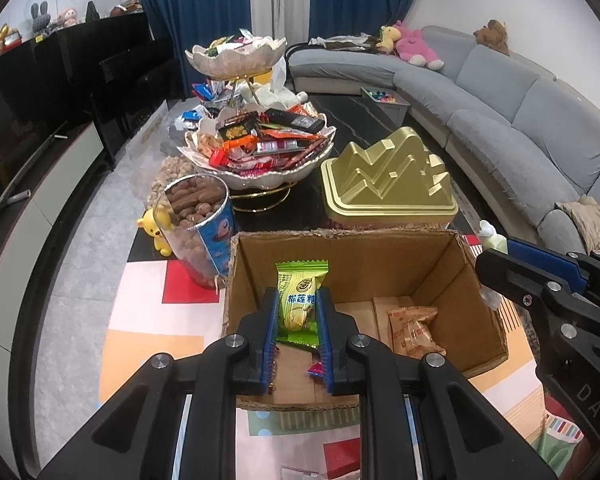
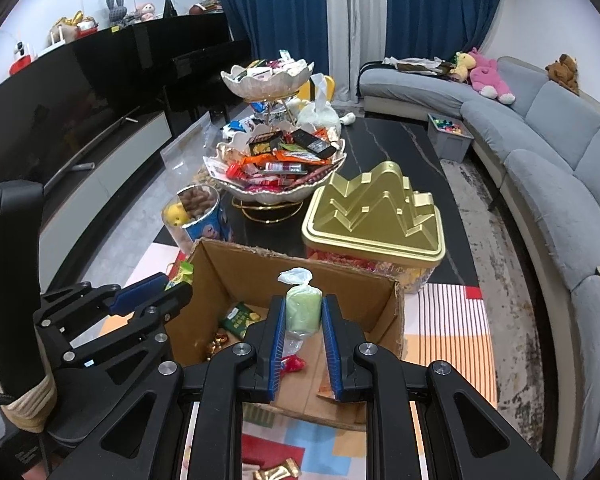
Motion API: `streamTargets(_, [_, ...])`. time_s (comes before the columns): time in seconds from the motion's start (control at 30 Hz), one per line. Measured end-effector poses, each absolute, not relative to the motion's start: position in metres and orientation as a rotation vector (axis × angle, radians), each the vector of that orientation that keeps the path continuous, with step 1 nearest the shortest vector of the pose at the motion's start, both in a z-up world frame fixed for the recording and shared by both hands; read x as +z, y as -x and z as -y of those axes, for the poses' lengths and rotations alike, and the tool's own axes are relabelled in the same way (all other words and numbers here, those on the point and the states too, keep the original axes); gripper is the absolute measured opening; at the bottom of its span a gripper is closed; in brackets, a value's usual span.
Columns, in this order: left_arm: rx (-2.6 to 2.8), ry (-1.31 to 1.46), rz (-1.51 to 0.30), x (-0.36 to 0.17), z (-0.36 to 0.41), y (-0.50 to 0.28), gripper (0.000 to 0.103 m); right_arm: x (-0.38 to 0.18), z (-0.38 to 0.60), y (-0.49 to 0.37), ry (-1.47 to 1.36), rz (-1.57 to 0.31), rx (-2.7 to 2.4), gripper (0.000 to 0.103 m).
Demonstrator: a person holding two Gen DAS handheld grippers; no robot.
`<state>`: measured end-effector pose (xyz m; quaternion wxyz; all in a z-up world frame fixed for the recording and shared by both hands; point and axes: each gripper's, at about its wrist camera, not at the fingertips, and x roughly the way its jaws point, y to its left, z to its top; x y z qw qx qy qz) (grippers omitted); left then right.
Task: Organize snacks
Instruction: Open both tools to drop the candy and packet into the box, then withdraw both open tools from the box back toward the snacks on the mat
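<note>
- Looking along the left gripper (image 1: pixel 298 312): an orange-tan wrapped snack (image 1: pixel 414 330) lies on the floor of the cardboard box (image 1: pixel 352 248); the right wrist view hides it but shows a dark green packet (image 2: pixel 240 318) and a red candy (image 2: pixel 294 364) in the same box.
- Left gripper pinches a green sachet (image 1: pixel 302 296) between its blue ribbed pads, held upright over the box's open top, crimped end above the fingertips.
- Right gripper (image 2: pixel 303 316) is clamped on a pale green, soft-looking roll in clear film (image 2: pixel 303 312), its knotted top poking up, above the box's inside.
- Box: corrugated, ragged torn rim. Behind it, a glossy gold tin (image 2: pixel 374 216) with a stepped, peak-shaped lid, and a scalloped tiered bowl stand (image 1: pixel 260 152) heaped with wrappers.
- Clear tub (image 1: pixel 198 220) left of the box holds brown pieces, possibly coated nuts.
</note>
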<state>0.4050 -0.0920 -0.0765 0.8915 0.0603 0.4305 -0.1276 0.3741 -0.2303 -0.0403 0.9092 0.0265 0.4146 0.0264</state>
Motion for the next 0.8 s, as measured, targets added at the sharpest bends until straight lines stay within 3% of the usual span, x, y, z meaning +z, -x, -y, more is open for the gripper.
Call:
streamTargets(0.1, [-0.261, -0.131, -0.893, -0.077, 0.092, -0.404, 0.030, -0.042, 0.231, -0.374, -0.055, -0.859, 0.063, 0.022])
streamTargets(0.17, [-0.252, -0.136, -0.887, -0.076, 0.092, -0.402, 0.041, -0.042, 0.231, -0.373, -0.057, -0.863, 0.063, 0.035])
streamTargets(0.23, [-0.241, -0.135, -0.885, -0.074, 0.090, -0.401, 0.047, -0.042, 0.233, -0.372, -0.062, -0.861, 0.050, 0.058])
streamTargets(0.3, [-0.233, -0.137, -0.883, -0.073, 0.088, -0.399, 0.051, -0.042, 0.235, -0.371, -0.067, -0.858, 0.036, 0.067])
streamTargets(0.43, [-0.219, -0.147, -0.876, -0.070, 0.087, -0.396, 0.058, -0.040, 0.237, -0.369, -0.073, -0.862, 0.018, 0.068])
streamTargets(0.53, [-0.208, -0.149, -0.868, -0.068, 0.083, -0.392, 0.063, -0.037, 0.236, -0.366, -0.069, -0.859, 0.013, 0.076])
streamTargets(0.8, [-0.196, -0.148, -0.854, -0.057, 0.076, -0.377, 0.065, -0.025, 0.234, -0.354, -0.061, -0.832, -0.001, 0.077])
